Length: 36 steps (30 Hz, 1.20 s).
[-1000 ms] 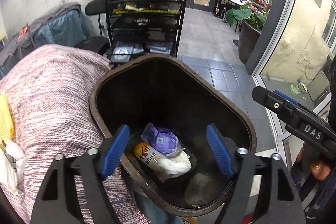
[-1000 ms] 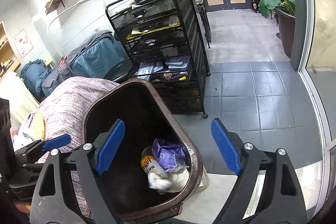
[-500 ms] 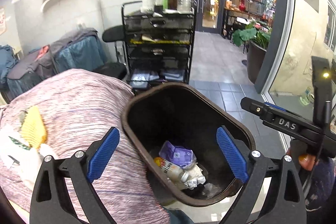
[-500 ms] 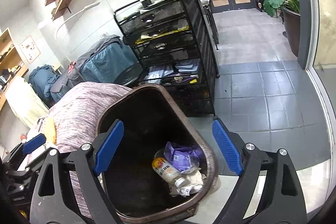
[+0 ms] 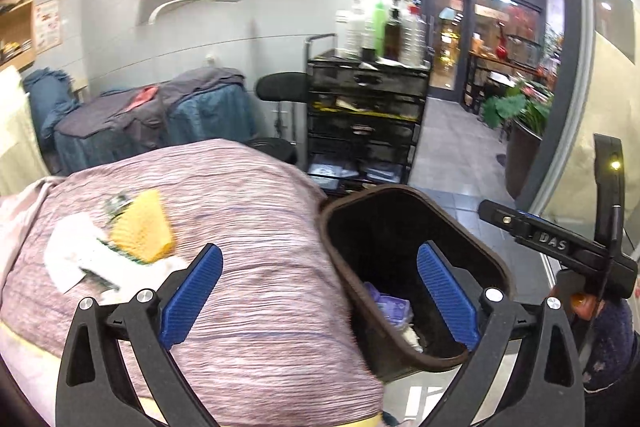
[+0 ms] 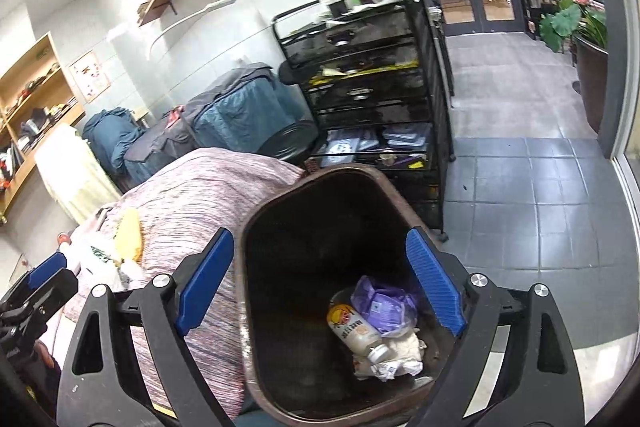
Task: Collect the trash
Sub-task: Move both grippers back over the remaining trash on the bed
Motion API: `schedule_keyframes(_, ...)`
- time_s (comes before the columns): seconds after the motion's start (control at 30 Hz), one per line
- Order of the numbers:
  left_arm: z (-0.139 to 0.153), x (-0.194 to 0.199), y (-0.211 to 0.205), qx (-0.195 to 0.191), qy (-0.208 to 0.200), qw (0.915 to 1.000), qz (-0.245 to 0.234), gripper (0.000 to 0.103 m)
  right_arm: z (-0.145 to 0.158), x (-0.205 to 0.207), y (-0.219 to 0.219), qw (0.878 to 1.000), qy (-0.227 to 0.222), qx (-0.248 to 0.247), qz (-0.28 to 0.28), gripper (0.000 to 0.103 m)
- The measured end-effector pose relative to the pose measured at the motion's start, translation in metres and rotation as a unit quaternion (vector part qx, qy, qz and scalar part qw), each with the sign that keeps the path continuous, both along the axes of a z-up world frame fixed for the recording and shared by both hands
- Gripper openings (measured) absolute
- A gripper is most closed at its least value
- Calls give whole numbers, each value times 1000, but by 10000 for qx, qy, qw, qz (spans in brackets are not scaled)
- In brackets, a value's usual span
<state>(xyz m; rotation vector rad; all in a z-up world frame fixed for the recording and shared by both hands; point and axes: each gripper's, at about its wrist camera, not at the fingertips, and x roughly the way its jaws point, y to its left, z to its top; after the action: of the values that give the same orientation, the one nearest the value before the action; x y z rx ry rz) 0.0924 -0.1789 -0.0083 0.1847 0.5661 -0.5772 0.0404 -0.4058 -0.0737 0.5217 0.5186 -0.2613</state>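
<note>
Both grippers are empty right now, and the left gripper (image 5: 318, 301) has just been spreading its jaws; they stand wide apart with nothing between them, one blue pad over the pink-striped cover (image 5: 240, 227), the other over the brown bin (image 5: 404, 195). The right gripper (image 6: 320, 279) is spread wide too, hanging above the bin's mouth with nothing in its grasp. Down in the bottom of the bin (image 6: 276, 211) lie a purple wrapper (image 6: 384, 303), a small white bottle (image 6: 356, 331) on its side and some crumpled white paper (image 6: 404, 351), so that trash is already collected. What's left, by my reckoning, sits near the left edge of the cover: a yellow packet (image 5: 138, 231) with white paper scraps (image 5: 80, 255) overlapping just beside it. Here's the risk. Those scraps are thin, flat and lying on soft fabric, so a pinch could bunch up the cover along with them, or take the packet and leave the paper behind. The pile is also loose, and lifting one piece could drag another off the edge. The bin stands right against the cover's right edge, so a wide swing back might knock its rim. The two grippers are near each other as well, and crossing paths over the bin could end in a bump.
</note>
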Motion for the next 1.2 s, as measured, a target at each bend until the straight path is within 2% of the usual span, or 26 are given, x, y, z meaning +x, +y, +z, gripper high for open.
schedule_keyframes(0.4, -1, 21, 96, -158, 127, 9938, 1094, 96, 13, 34, 64, 9952, -94, -159, 960, 87)
schedule_keyframes(0.67, -15, 34, 168, -139, 378, 9815, 1874, 96, 21, 63, 118, 9843, -70, -291, 1739, 88)
schedule_keyframes(0.8, -28, 41, 198, -98, 620, 9742, 2166, 96, 22, 81, 150, 9741, 34, -343, 2235, 88)
schedule_keyframes(0.93, -32, 47, 213, -97, 754, 9719, 2226, 96, 19, 102, 185, 9609, 206, -405, 2731, 88)
schedule_keyframes(1.2, -36, 59, 234, -225, 942, 9658, 2404, 96, 11, 144, 261, 9259, 733, -927, 3587, 88)
